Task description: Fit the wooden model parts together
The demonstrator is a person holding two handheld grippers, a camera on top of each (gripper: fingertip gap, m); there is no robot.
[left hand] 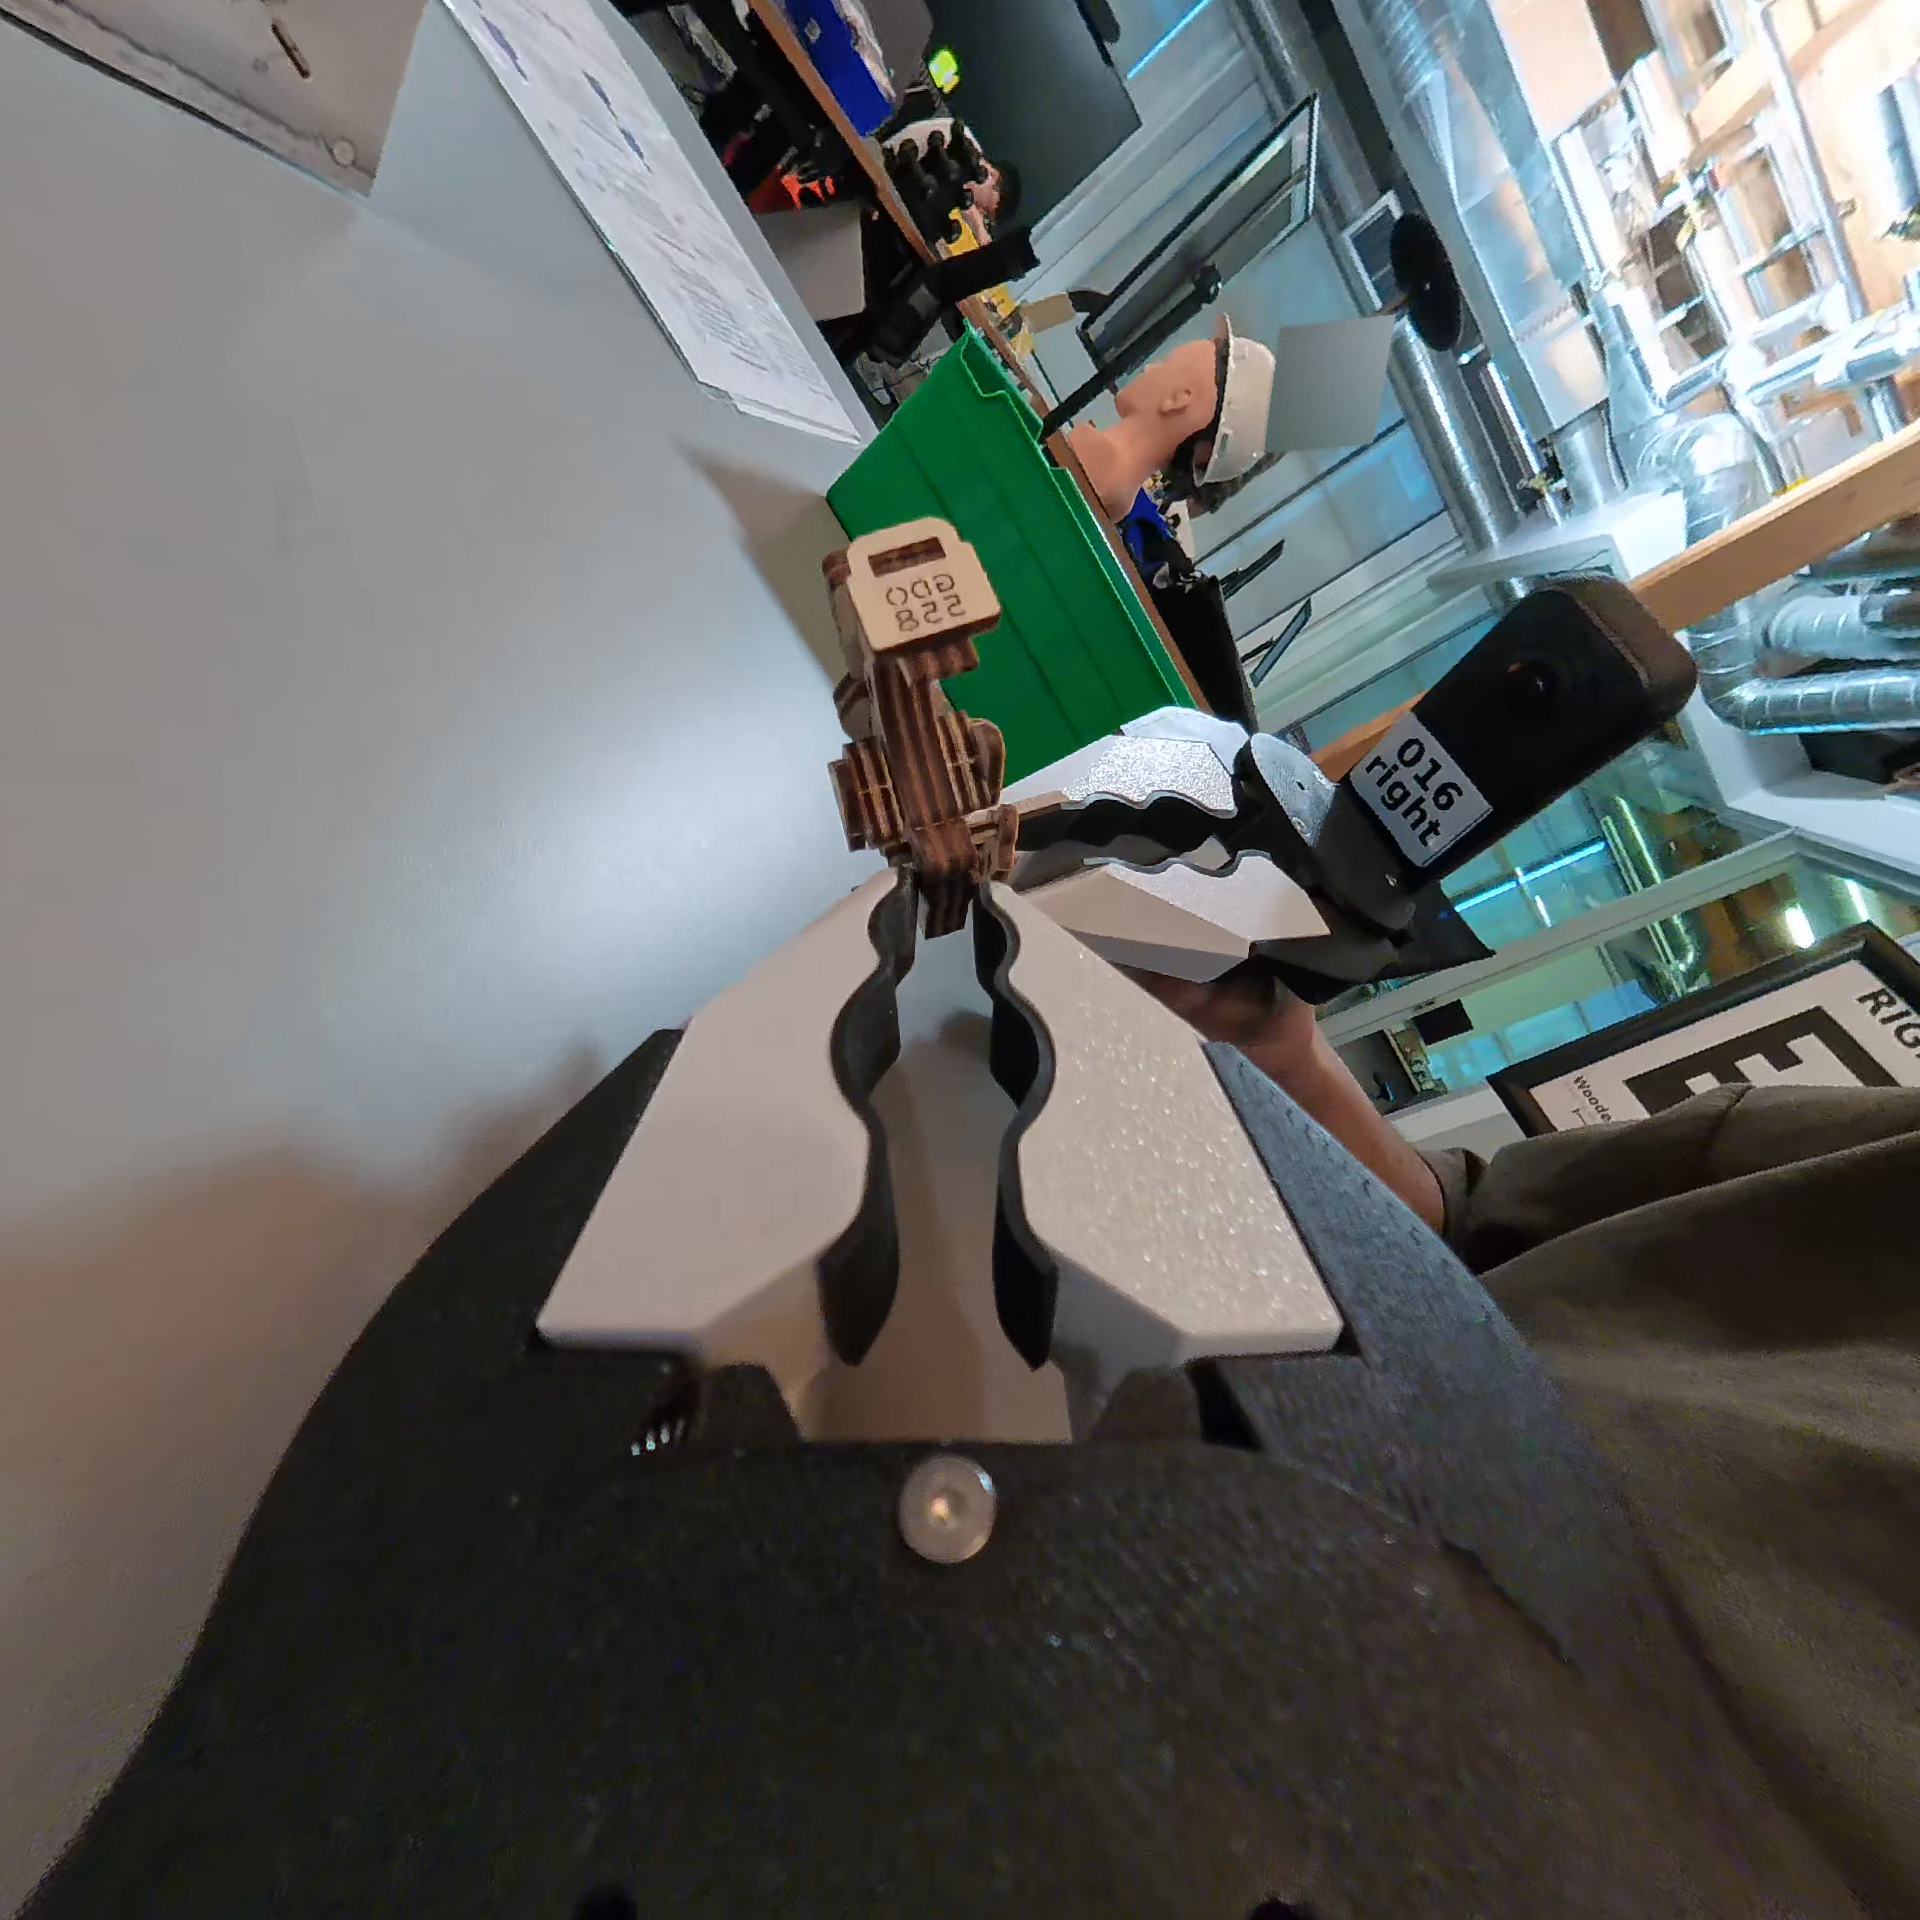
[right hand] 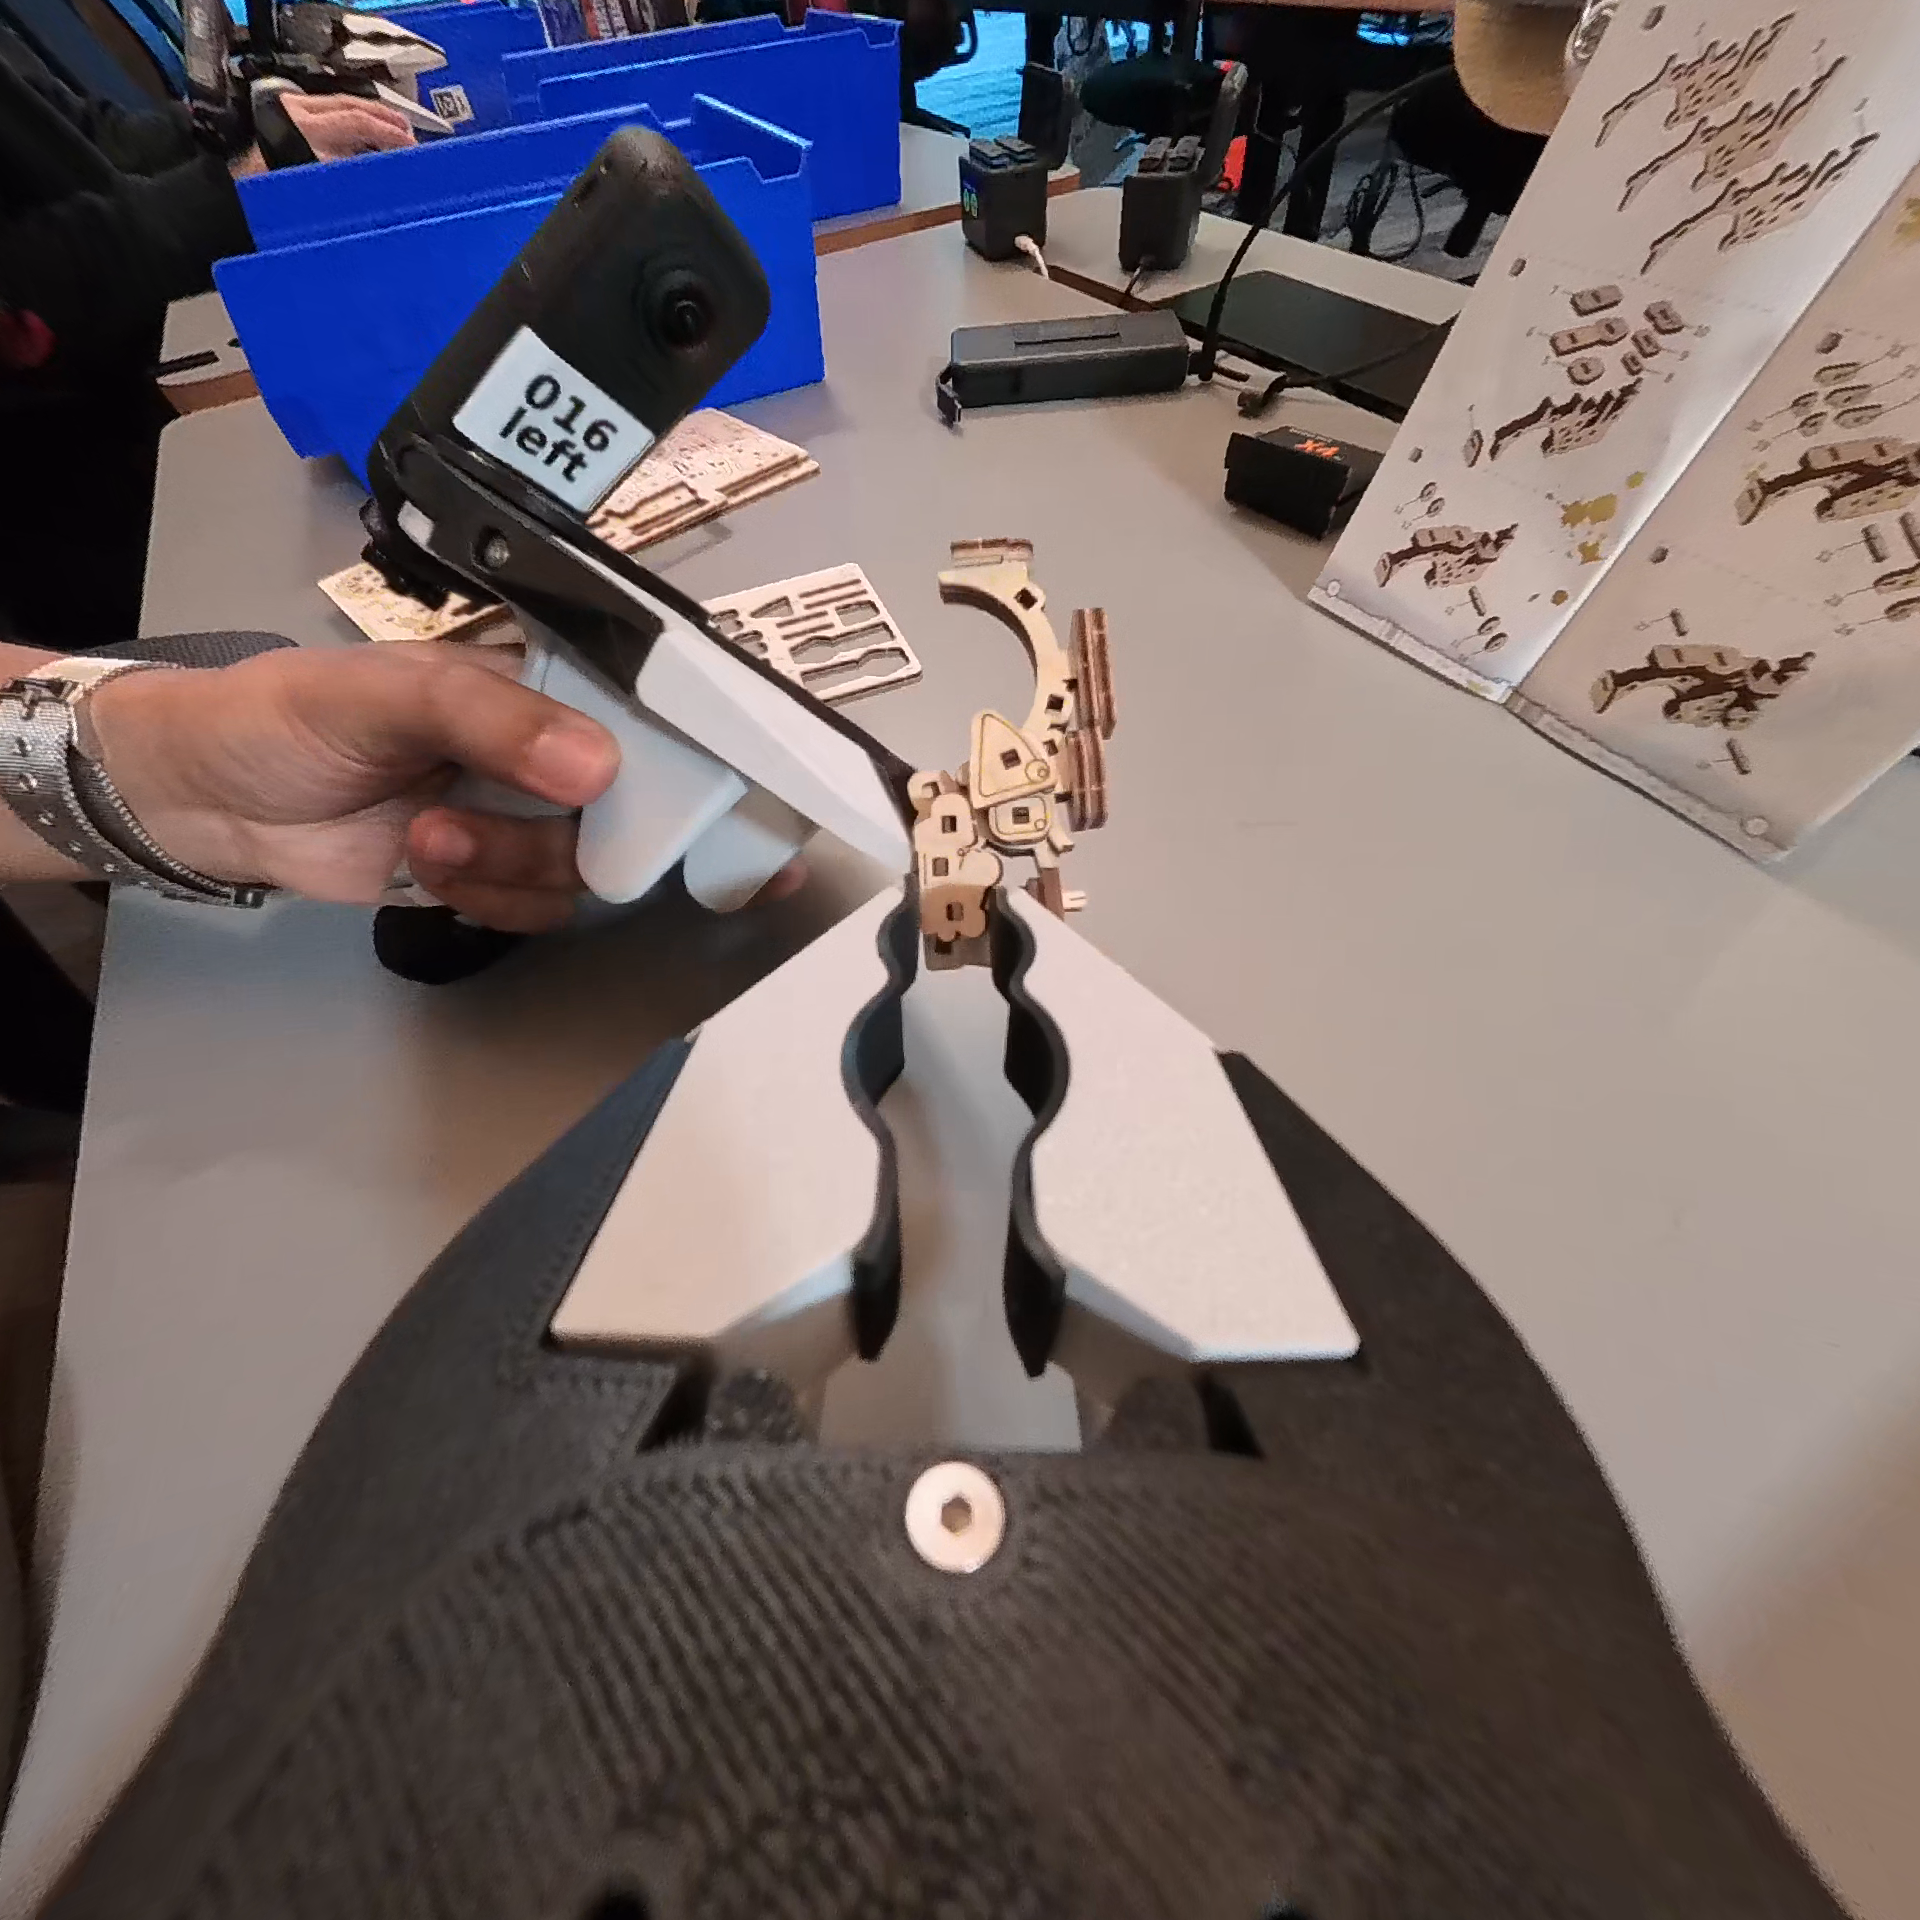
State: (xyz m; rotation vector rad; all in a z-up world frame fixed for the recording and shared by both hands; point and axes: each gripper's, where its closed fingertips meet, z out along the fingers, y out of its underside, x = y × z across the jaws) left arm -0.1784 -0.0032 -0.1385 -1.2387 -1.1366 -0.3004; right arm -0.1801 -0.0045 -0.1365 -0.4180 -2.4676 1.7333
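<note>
Assembly is mid-way, by my reading: both tongs grip one partly built wooden model, held up above the grey desk.

Left wrist view: the left tongs are closed on the lower end of the wooden model, the tips pinching a layered brown edge. From the model's right side the right tongs come in, their tips meeting the same lower part. A pale tab with an engraved mark tops the model. A green bin stands behind the model, and a printed sheet lies on the desk farther off.

Right wrist view: the right tongs are clamped on the bottom of the model, which rises into a curved arm with square holes. The left tongs, held by a hand, press on the model's left side. Behind the model lie flat punched part sheets; to its right stands an instruction sheet; blue bins sit well behind it.

The step looks like seating a joint near the model's base. The next move likely calls for a steady squeeze along the slot, one side bracing, without twisting the thin curved arm.
</note>
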